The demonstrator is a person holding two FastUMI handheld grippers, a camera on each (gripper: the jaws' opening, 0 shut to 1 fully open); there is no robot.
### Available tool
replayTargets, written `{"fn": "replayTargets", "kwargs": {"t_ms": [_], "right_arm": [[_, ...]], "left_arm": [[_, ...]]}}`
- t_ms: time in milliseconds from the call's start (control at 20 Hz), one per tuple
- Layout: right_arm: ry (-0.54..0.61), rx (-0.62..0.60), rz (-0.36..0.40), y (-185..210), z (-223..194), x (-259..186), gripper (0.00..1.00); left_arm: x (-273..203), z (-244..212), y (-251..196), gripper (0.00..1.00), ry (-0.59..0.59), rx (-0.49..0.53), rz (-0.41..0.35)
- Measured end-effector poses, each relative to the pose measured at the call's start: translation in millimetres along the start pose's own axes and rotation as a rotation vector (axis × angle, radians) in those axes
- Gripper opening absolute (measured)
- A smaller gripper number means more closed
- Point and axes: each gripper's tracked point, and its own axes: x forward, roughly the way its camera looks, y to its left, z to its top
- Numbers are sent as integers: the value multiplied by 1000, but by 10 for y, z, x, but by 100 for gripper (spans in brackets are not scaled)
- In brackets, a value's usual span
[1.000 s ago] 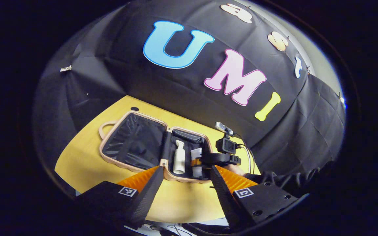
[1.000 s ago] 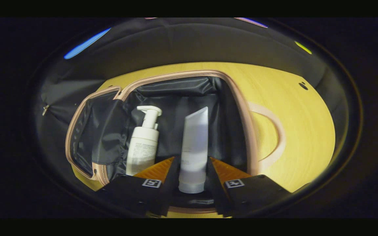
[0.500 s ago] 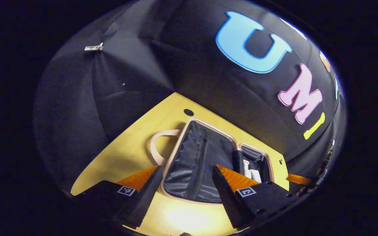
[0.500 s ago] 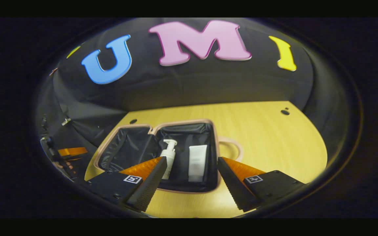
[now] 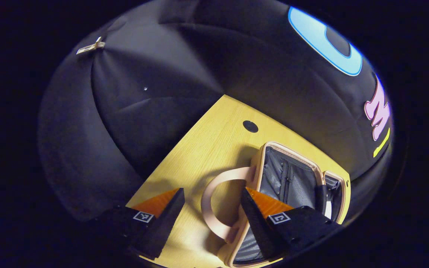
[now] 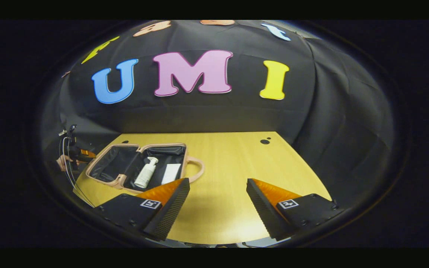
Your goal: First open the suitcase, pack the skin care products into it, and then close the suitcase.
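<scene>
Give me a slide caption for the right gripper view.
Open right gripper above the table; open suitcase holds pump bottle and tube.

We see the suitcase (image 6: 106, 163) lying open flat on the table (image 6: 237, 167), pink shell, black lining, loop handle (image 6: 197, 169) on its right end. The right half holds a white pump bottle (image 6: 145, 173) and a pale tube (image 6: 171, 173) (both lying down, side by side).
</scene>
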Motion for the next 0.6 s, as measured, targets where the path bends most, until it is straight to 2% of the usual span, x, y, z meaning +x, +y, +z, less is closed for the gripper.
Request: {"fn": "replayTargets", "kwargs": {"t_ms": [300, 350, 400, 450, 550, 600], "right_arm": [[65, -10, -86, -602, -220, -329, 98], [50, -10, -106, -678, -195, -386, 98], [29, -15, -123, -736, -164, -432, 98], [7, -25, -138, -790, -134, -490, 98], [7, -45, -159, -842, -209, -560, 98], [14, -52, -169, -857, -277, -597, 98]], "left_arm": [[285, -183, 95, 95, 116, 112, 47], [326, -184, 100, 87, 128, 119, 47], [423, -236, 68, 90, 142, 116, 39], [451, -210, 63, 80, 138, 142, 45], [436, -233, 54, 73, 157, 178, 28], [467, -255, 133, 66, 176, 208, 59]]}}
